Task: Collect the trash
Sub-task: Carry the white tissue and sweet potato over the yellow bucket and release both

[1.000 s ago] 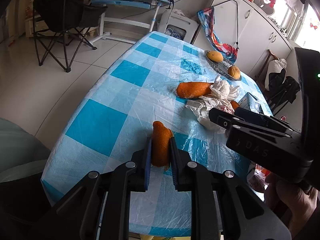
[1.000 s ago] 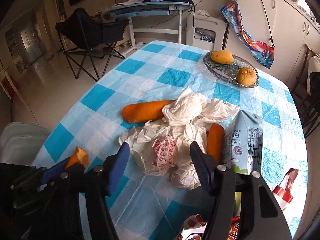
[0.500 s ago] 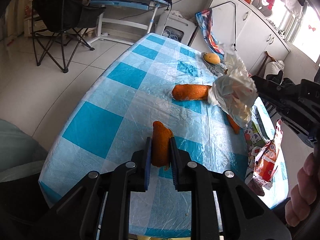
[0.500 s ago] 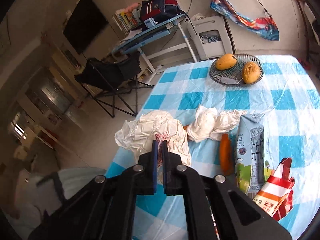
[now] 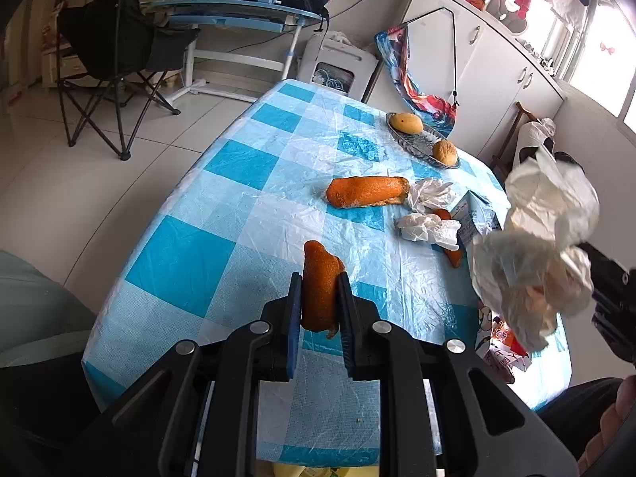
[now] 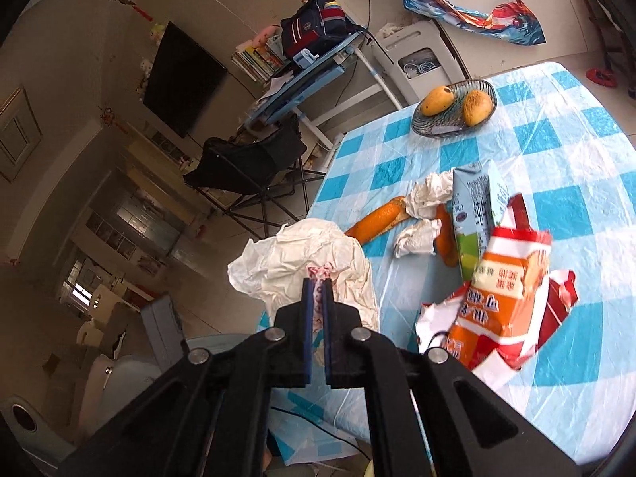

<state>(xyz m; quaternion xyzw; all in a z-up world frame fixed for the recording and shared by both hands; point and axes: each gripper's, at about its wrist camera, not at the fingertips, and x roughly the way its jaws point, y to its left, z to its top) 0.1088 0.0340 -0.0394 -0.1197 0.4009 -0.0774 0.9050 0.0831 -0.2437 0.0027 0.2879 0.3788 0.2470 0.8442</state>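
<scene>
My left gripper [image 5: 318,298] is shut on an orange peel piece [image 5: 320,278] and holds it above the near part of the blue-checked table [image 5: 238,206]. My right gripper [image 6: 317,290] is shut on a crumpled white plastic bag [image 6: 306,262], lifted off the table; the bag also shows at the right of the left wrist view [image 5: 536,262]. On the table lie a long orange peel [image 5: 365,190], crumpled tissues [image 5: 427,228], a smaller peel [image 6: 445,234], a milk carton [image 6: 475,214] and an orange-red snack wrapper [image 6: 505,306].
A glass dish [image 6: 453,123] with two mangoes [image 6: 437,99] stands at the table's far end. A black folding chair [image 5: 115,51], a desk [image 5: 238,12] and white cabinets [image 5: 489,67] stand around. A pale bin [image 6: 119,377] sits on the floor at lower left.
My right gripper shut on the white plastic bag, lifted it off the table and swung it left and up. My left gripper kept holding the peel nearly still.
</scene>
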